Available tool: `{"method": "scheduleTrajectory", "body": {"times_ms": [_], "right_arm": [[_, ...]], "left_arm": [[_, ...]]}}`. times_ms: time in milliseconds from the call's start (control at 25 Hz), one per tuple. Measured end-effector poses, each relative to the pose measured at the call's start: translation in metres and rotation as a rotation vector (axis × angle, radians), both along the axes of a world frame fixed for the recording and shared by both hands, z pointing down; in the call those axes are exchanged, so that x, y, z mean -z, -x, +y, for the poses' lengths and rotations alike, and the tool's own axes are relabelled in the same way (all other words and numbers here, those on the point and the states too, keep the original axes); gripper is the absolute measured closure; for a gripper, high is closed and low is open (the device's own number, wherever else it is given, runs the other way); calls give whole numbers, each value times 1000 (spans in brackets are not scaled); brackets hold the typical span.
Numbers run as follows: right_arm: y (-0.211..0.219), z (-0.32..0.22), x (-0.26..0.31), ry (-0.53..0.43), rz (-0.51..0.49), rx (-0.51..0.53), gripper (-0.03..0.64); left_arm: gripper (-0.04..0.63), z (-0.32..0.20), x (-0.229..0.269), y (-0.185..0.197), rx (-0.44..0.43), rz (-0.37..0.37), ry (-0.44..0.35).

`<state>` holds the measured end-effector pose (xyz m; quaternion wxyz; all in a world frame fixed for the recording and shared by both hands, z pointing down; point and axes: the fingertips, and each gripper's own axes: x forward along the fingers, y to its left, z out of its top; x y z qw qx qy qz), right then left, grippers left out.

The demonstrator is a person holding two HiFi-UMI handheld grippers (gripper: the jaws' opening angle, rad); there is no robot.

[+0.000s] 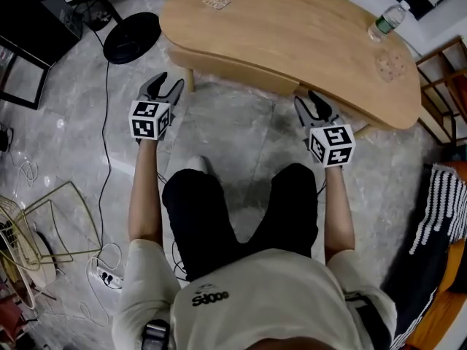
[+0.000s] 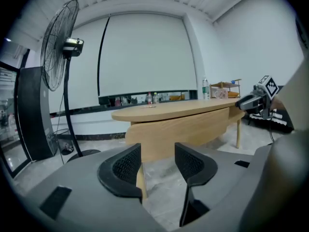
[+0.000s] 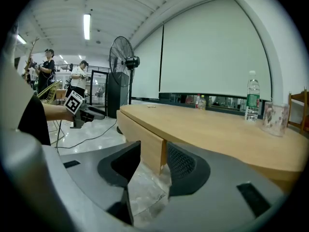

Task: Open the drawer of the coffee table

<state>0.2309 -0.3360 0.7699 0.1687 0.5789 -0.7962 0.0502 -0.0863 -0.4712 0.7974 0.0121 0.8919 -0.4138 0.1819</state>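
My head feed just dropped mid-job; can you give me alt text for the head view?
Seen from above, a person holds the left gripper and right gripper, jaws open, close to the two ends of the drawer front of a wooden coffee table. A water bottle stands on the table beyond the right gripper.
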Motion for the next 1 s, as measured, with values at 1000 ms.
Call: {"method": "scheduleTrajectory", "body": {"times_ms": [1000], "right_arm": [[10,-66,-51,98,-42,-76,384]], "left_arm": [[224,-95,-28,-9,-133,134,34]]}}
